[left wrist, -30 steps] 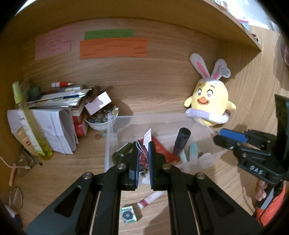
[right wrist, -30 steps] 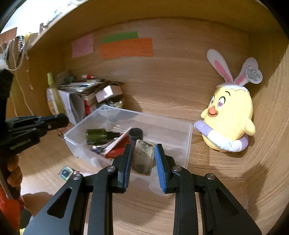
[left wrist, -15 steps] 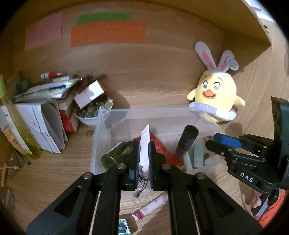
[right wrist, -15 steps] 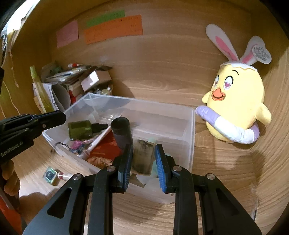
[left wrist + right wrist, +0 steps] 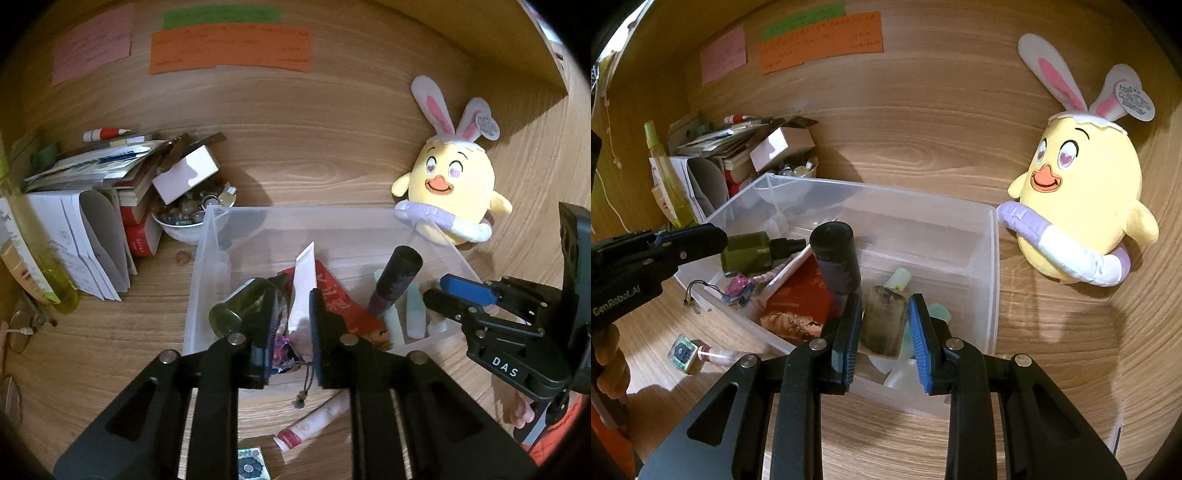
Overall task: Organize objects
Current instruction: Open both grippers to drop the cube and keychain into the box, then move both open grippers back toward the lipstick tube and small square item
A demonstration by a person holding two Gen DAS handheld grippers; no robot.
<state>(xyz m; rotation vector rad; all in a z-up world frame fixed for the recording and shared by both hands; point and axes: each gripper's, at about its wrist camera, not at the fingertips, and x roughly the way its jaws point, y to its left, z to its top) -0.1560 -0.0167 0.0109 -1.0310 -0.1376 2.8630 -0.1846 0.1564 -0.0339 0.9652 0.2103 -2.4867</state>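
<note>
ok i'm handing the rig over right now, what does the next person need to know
Left gripper: open over the clear bin, charm with cord lying between its fingers.
Right gripper: open around a grey block, over the bin's near right corner.
In the bin: green bottle, dark cylinder, red packet, white tube.
Left: small tube and patterned cube on the desk in front.
</note>
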